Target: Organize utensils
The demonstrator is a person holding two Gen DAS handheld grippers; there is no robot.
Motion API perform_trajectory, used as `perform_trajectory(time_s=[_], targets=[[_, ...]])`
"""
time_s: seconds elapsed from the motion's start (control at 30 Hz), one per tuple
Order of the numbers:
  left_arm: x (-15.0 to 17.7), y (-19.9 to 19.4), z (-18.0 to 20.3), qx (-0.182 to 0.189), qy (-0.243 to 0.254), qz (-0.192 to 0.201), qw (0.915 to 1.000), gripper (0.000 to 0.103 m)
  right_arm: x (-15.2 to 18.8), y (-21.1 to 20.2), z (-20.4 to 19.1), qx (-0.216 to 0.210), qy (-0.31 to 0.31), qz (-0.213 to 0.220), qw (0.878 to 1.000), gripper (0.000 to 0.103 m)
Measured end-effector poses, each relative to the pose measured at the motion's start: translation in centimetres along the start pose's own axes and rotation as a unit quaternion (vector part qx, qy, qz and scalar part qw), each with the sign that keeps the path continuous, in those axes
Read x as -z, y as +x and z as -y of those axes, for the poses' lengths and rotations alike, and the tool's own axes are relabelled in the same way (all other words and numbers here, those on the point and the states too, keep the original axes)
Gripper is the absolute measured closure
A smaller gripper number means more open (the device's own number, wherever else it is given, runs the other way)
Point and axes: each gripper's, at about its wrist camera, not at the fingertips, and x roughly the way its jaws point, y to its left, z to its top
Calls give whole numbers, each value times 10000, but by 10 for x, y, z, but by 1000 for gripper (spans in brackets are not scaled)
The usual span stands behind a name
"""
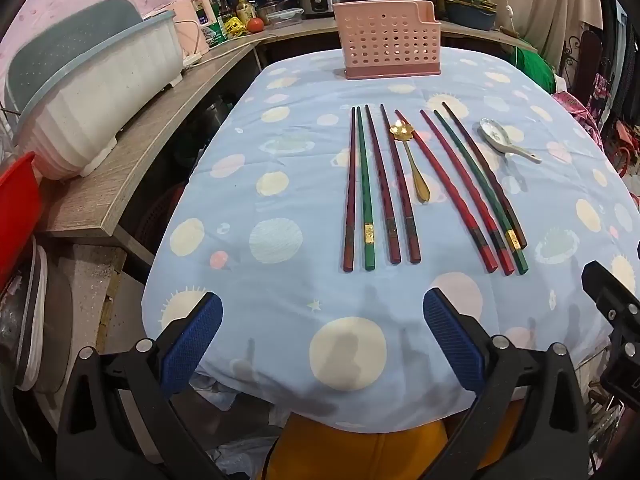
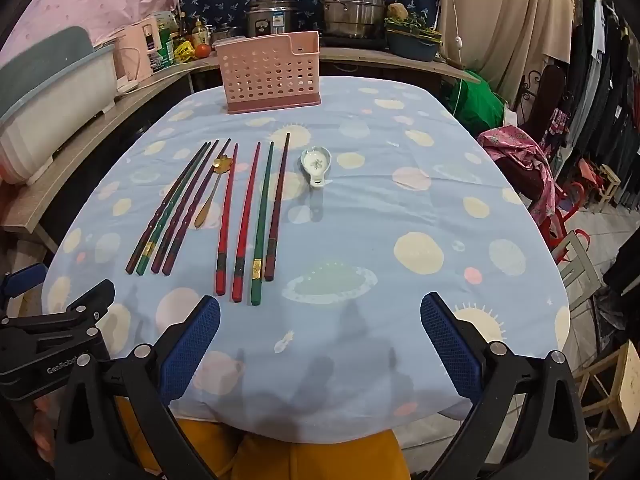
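Observation:
Several red, green and dark chopsticks lie side by side on the table in a left group [image 1: 378,188] [image 2: 176,208] and a right group [image 1: 472,188] [image 2: 256,216]. A gold spoon [image 1: 412,160] [image 2: 210,192] lies between the groups. A white ceramic spoon [image 1: 506,142] [image 2: 317,166] lies to their right. A pink perforated utensil holder [image 1: 387,42] [image 2: 269,74] stands at the far edge. My left gripper [image 1: 322,344] is open and empty at the near edge. My right gripper [image 2: 320,344] is open and empty, also at the near edge.
The table wears a blue cloth with planet prints [image 1: 280,200] [image 2: 420,208]. A white and blue dish rack [image 1: 100,92] sits on a wooden counter at left. Pots and bottles stand on the counter behind. Chairs and a stool [image 2: 612,384] stand at right.

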Motion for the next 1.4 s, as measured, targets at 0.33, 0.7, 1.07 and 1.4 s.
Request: perform_trajectory(time_s=[0.33,0.7,1.07,1.4], targets=[[2,2,-2,67,-73,-78,9999,7,-1,1,-4,-2,49,-81,10000,7],[2,4,3,106,-12,-101,9999,7,1,2,0,10,51,-80,10000,7],[1,4,2,103,-23,-92,9999,7,0,3,0,-2,72,-100,9999,7],[3,3,5,126,-7,-50,9999,7,-1,4,2,-8,111,-103,9999,7]])
